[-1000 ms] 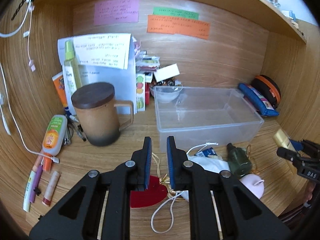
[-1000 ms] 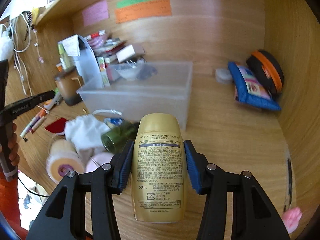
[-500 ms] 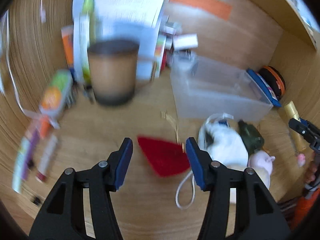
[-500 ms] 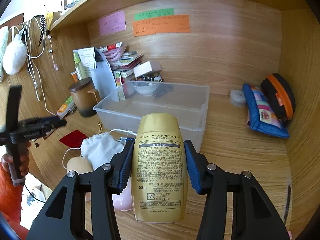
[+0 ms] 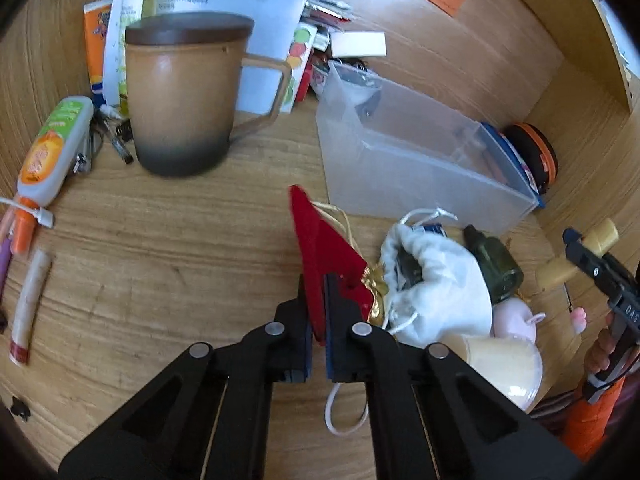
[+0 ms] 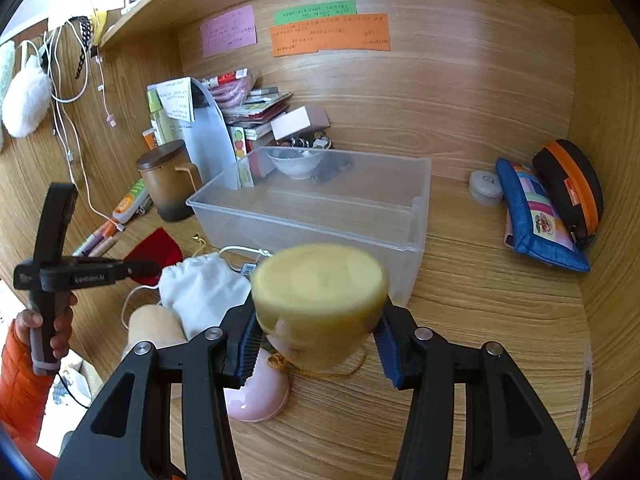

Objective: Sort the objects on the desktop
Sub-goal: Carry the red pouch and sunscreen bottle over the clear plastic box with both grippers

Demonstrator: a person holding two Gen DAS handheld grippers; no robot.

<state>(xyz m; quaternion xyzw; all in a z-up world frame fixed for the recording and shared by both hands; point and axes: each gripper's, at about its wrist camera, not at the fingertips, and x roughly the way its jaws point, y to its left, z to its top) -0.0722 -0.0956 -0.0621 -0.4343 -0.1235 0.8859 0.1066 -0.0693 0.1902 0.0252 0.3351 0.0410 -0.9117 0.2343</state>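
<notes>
My left gripper (image 5: 316,286) is shut on the near edge of a red velvet pouch (image 5: 320,236) with a gold cord, which stands tilted up off the wooden desk. From the right wrist view, that left gripper (image 6: 138,270) reaches the red pouch (image 6: 156,248) from the left. My right gripper (image 6: 318,322) is shut on a gold bottle (image 6: 320,296), whose flat round end faces the camera, blurred. In the left wrist view the right gripper (image 5: 588,260) holds the gold bottle (image 5: 560,270) at the far right. A clear plastic bin (image 5: 400,184) (image 6: 304,236) sits mid-desk.
A white drawstring bag (image 5: 440,280), a green bottle (image 5: 496,264) and a pink item (image 5: 516,316) lie beside the pouch. A brown lidded mug (image 5: 180,100) stands back left, with pens (image 5: 28,300) along the left edge. A blue pouch (image 6: 536,216) and a black case (image 6: 568,184) lie right.
My left gripper dropped toward the desk, opened wide around the red pouch, then shut on it. The gold bottle in the right gripper has tipped, its flat end now facing the camera.
</notes>
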